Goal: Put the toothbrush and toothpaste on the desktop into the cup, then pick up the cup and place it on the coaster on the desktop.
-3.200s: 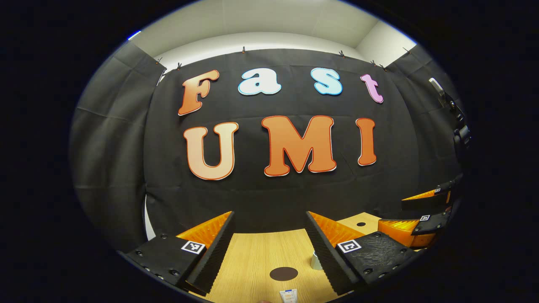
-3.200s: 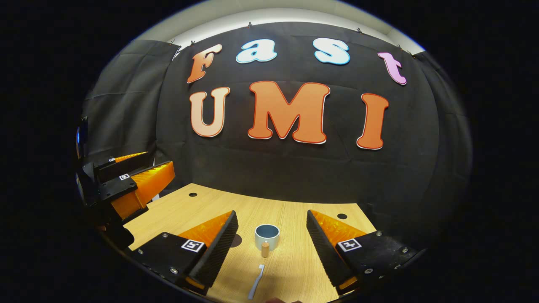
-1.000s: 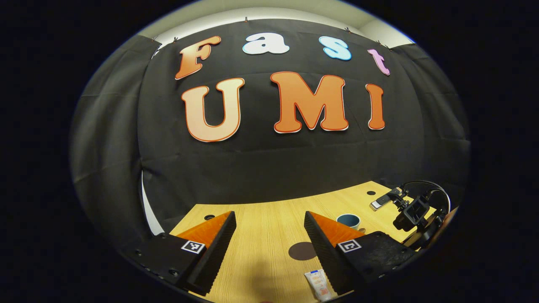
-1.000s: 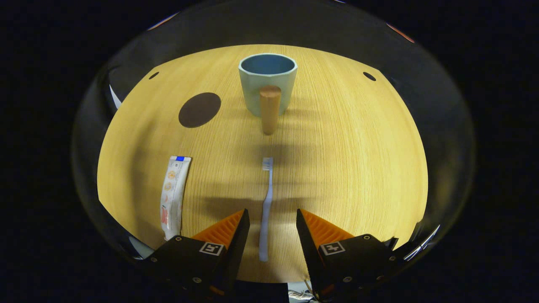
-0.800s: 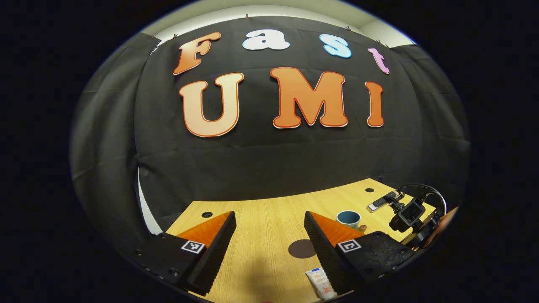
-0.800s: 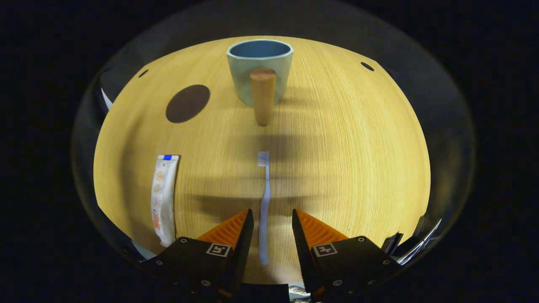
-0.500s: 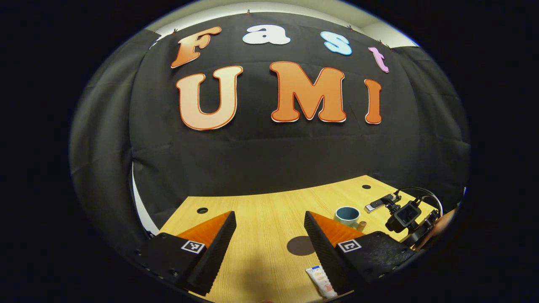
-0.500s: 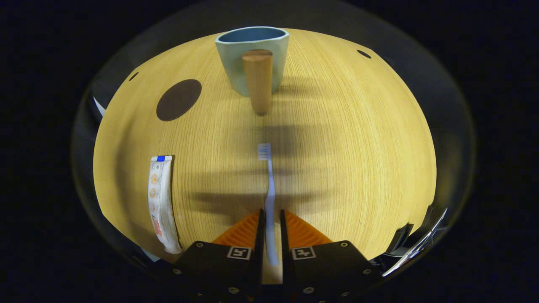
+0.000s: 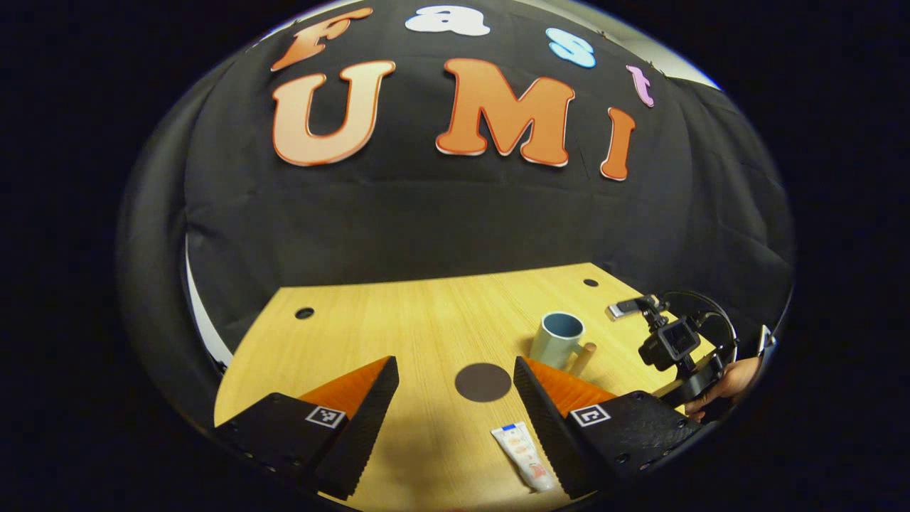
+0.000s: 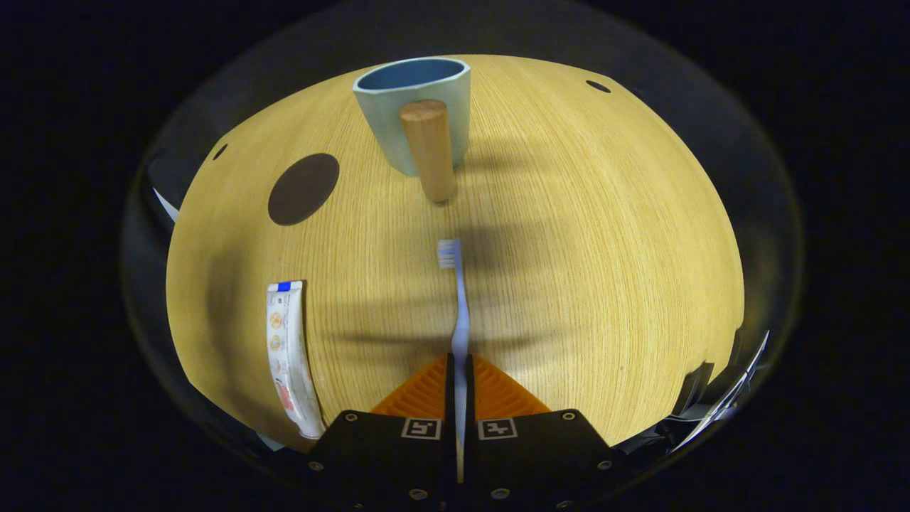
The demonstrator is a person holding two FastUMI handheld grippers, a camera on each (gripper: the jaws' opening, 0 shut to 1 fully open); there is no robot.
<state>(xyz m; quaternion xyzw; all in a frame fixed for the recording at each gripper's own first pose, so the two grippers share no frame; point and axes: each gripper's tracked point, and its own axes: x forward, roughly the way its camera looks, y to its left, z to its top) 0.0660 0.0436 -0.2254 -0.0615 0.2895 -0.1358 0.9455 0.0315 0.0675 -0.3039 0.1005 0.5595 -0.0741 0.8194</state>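
Light: bright from overhead, warm on the wooden surface.
Shadows: soft banded streaks cross the surface around the toothbrush.
Distortion: strong fisheye bulge, rims dim.
Focus: sharp at centre, smeared at the edges.

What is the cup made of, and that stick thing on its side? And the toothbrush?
The cup looks like matte glazed ceramic: smooth, blue-grey, thick-rimmed. Its handle looks like bare wood, tan and unshiny. The toothbrush, held by the right gripper, is probably plastic: thin, smooth, pale blue.

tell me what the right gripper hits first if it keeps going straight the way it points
Probably the cup, wooden handle first: the right gripper, shut on the toothbrush, points along it at the cup. Depth is unclear.
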